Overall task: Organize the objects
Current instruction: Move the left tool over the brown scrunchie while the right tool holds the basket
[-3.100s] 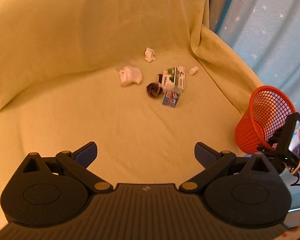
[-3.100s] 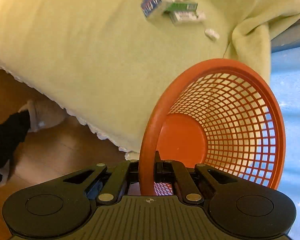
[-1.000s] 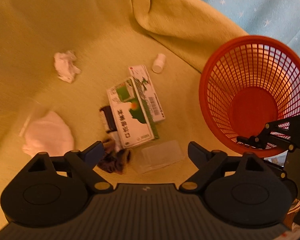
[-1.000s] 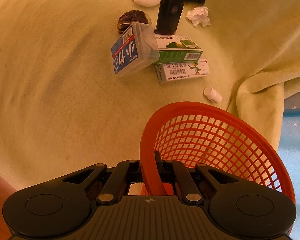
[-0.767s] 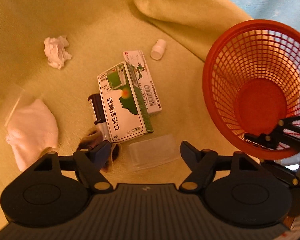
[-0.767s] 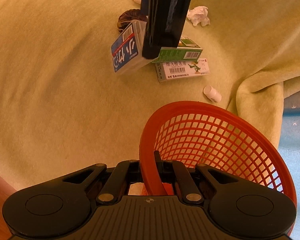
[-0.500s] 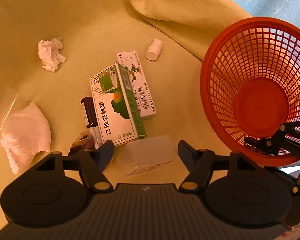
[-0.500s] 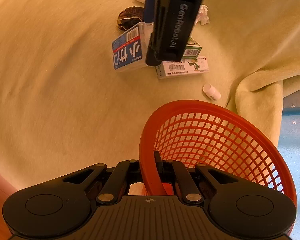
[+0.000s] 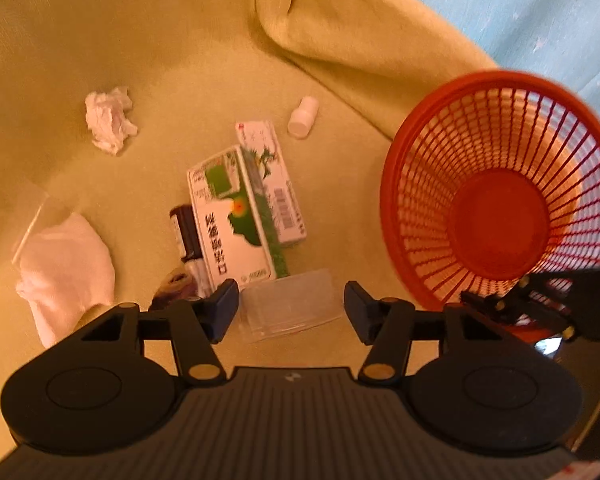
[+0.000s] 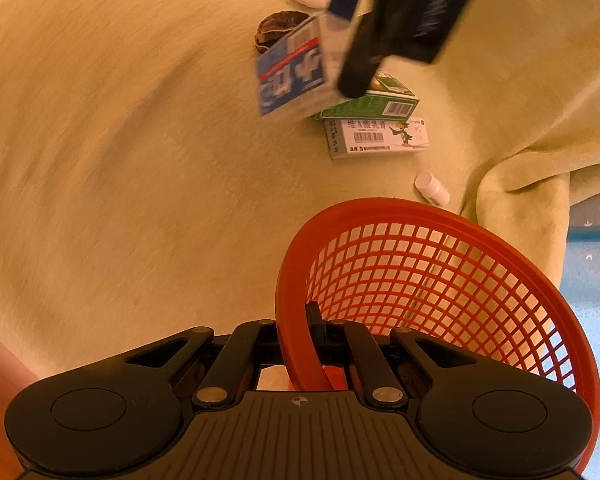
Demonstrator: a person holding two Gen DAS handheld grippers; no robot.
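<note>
Left gripper (image 9: 288, 308) has dropped in over the clear plastic box (image 9: 288, 310) mid-sofa (image 9: 140, 40), fingers spread, straddling it, not yet clamped. Right gripper (image 10: 314, 340) clenched on red basket (image 10: 440, 280) rim, brought near. Grasp looks next.

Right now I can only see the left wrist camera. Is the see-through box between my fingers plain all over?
Observer: No. In the right wrist view the clear box has a blue and white label on its side.
Operator: Is somebody holding the red basket?
Observer: Yes. The right gripper is shut on the rim of the red basket, one finger inside and one outside.
Operator: What is the dark thing hiding by my finger?
Observer: From the right wrist view it is a round, ridged brown lump lying on the blanket beside the box. I cannot tell what it is.
</note>
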